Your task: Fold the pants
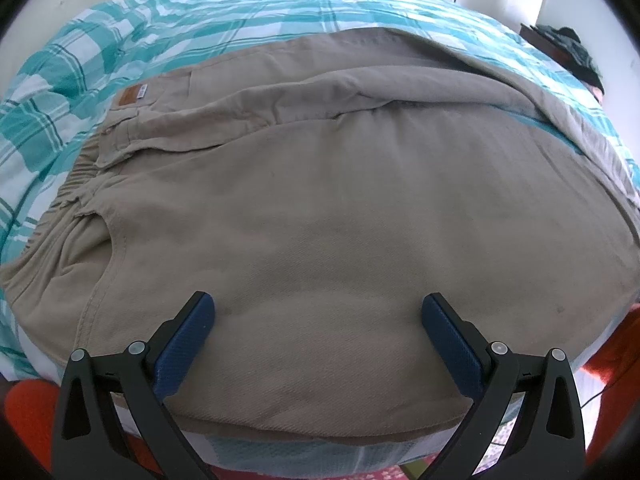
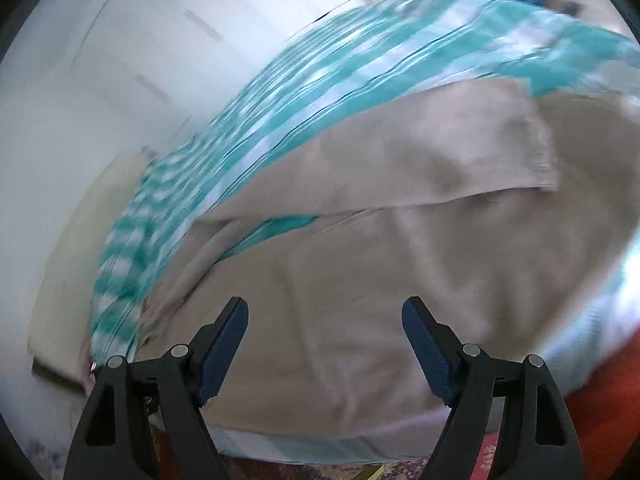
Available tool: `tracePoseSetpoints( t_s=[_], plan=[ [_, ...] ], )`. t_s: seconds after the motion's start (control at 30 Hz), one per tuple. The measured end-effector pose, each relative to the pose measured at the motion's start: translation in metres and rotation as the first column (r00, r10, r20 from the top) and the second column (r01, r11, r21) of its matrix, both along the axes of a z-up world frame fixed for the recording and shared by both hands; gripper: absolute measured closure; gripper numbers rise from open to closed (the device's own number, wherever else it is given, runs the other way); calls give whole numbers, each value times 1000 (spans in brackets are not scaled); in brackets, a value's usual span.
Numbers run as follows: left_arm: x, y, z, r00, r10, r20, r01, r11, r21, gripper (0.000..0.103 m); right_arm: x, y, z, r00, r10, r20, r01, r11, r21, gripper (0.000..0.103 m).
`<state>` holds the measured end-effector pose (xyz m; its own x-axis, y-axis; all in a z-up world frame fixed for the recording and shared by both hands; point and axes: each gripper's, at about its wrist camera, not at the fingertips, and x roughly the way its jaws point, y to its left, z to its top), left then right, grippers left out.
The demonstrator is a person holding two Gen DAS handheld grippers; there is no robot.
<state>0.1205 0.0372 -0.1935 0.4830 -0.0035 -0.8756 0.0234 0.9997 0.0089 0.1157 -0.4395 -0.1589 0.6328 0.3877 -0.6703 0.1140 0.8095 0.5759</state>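
Beige pants (image 1: 320,200) lie flat on the bed, waistband (image 1: 76,188) with a brown label at the left, legs running to the right. My left gripper (image 1: 318,308) is open and empty above the near leg by the bed's front edge. In the blurred right wrist view the pants (image 2: 380,280) lie with one leg's hem end (image 2: 536,148) crossing over the other. My right gripper (image 2: 325,310) is open and empty above the cloth near the front edge.
The bed has a teal and white checked cover (image 1: 120,40) around the pants, also in the right wrist view (image 2: 260,128). Dark clothes (image 1: 568,48) sit on furniture at the far right. White cupboards (image 2: 120,60) stand behind the bed. Red cloth (image 1: 608,352) shows below the bed edge.
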Motion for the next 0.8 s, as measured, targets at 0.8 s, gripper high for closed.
tracePoseSetpoints(
  t_s=[0.8],
  plan=[
    [0, -2, -1, 1000, -5, 4, 5, 1000, 7, 0, 37, -36, -30, 959, -269, -93, 279, 953, 119, 28]
  ],
)
